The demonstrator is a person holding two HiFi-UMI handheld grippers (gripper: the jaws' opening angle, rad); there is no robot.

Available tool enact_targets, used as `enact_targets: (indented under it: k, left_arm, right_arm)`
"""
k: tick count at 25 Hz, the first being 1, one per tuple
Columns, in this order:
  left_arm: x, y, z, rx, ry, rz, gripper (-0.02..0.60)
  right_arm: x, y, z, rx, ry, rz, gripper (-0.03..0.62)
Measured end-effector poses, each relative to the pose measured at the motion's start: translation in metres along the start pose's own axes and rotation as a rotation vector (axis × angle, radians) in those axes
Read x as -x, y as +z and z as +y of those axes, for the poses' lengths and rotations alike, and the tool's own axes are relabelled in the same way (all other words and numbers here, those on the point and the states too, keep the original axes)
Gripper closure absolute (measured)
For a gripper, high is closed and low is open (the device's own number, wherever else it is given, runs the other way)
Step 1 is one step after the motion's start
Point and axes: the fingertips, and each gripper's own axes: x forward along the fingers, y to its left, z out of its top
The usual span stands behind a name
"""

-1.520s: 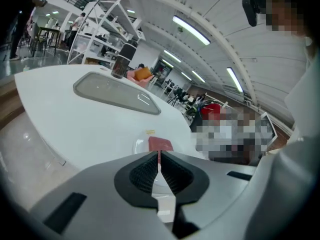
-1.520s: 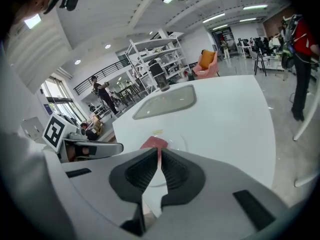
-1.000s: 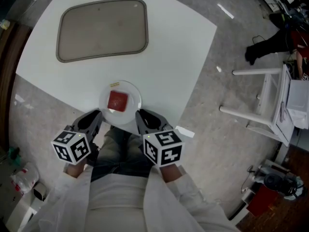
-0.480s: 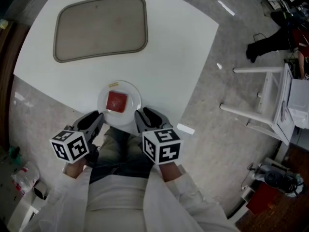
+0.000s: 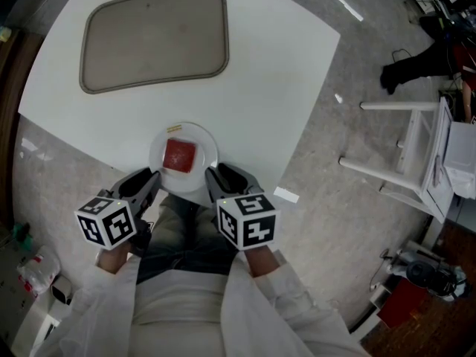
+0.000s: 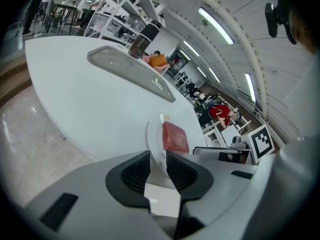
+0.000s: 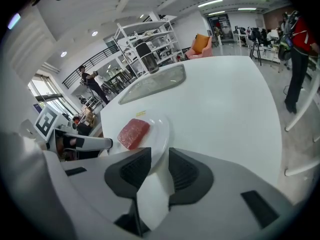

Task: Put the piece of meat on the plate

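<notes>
A red square piece of meat (image 5: pixel 179 155) lies flat on a small white plate (image 5: pixel 209 144) at the near edge of the white table (image 5: pixel 260 88). My left gripper (image 5: pixel 146 178) hangs just off the table edge at the plate's near left. The right gripper (image 5: pixel 218 177) hangs at its near right, over the person's lap. Both hold nothing, and only a slim slit shows between each pair of jaws. In the left gripper view the meat (image 6: pixel 175 137) and plate (image 6: pixel 152 133) sit just past the gripper (image 6: pixel 158 166). The right gripper (image 7: pixel 160 166) faces the meat (image 7: pixel 133 133) and plate (image 7: pixel 162 131) the same way.
A large grey tray mat (image 5: pixel 152 39) lies at the far side of the table, with a dark cup (image 7: pixel 146 57) behind it. A small yellow label (image 5: pixel 175 130) sits on the plate's far rim. A white frame stand (image 5: pixel 416 162) and a person's dark legs (image 5: pixel 416 69) are on the floor at right.
Both grippers stay by the table edge with nothing in them. The view has drifted a little; the meat rests on the plate throughout.
</notes>
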Motion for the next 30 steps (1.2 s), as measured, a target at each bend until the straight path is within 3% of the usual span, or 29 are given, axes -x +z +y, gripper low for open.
enact_targets:
  k: [12,19,30]
  left_arm:
    - [-0.004,0.006,0.002,0.014,0.010,-0.032,0.496]
    - [-0.004,0.004,0.002,-0.090,0.041,0.014,0.510]
    - [0.002,0.002,-0.002,-0.101,0.051,0.006,0.511]
  right_arm:
    - [-0.002,0.002,-0.002,-0.030,0.036,0.020,0.499]
    - [0.000,0.003,-0.001,0.042,0.024,0.022,0.502]
    - [0.008,-0.001,0.004,0.010,0.071,0.023,0.511]
